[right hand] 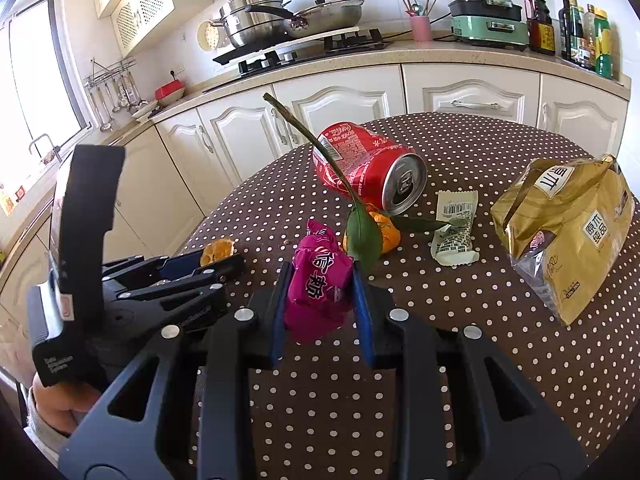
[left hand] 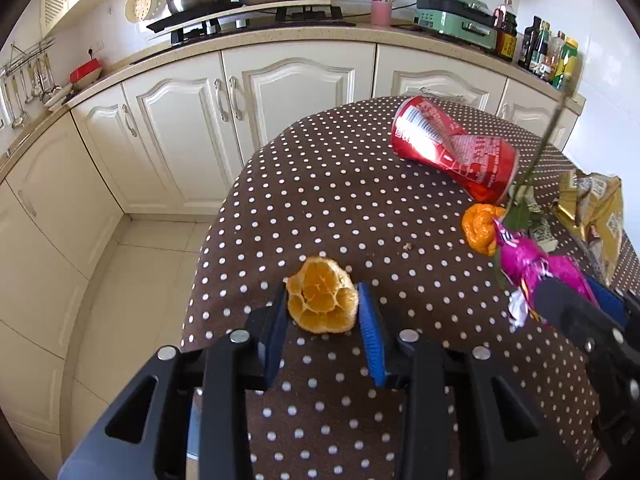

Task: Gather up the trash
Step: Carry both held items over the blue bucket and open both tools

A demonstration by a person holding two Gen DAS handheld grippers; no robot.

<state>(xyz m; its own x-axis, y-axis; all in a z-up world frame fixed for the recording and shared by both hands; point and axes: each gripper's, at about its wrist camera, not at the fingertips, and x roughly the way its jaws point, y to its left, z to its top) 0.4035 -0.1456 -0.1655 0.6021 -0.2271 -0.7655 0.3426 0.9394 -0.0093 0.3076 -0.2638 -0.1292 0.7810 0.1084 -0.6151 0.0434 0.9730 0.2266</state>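
Nearest, the left hand-held gripper (left hand: 322, 312) has its blue pads closed against an orange peel (left hand: 322, 300) at the near edge of the polka-dot tabletop (left hand: 320, 200); the peel looks light and soft and probably tears easily, so a gentle pinch across its middle suits it. Beside it, the right hand-held gripper (right hand: 320, 292) clamps a crinkled magenta candy wrapper (right hand: 318, 284), weightless and slippery foil best squeezed at its bulk. Just beyond lie a tangerine (right hand: 384, 230) with leafy stem (right hand: 308, 136), a pale green wrapper (right hand: 454, 228) and a dented red cola can (right hand: 368, 168), light and stiff. A gold snack bag (right hand: 568, 224) lies to the right.
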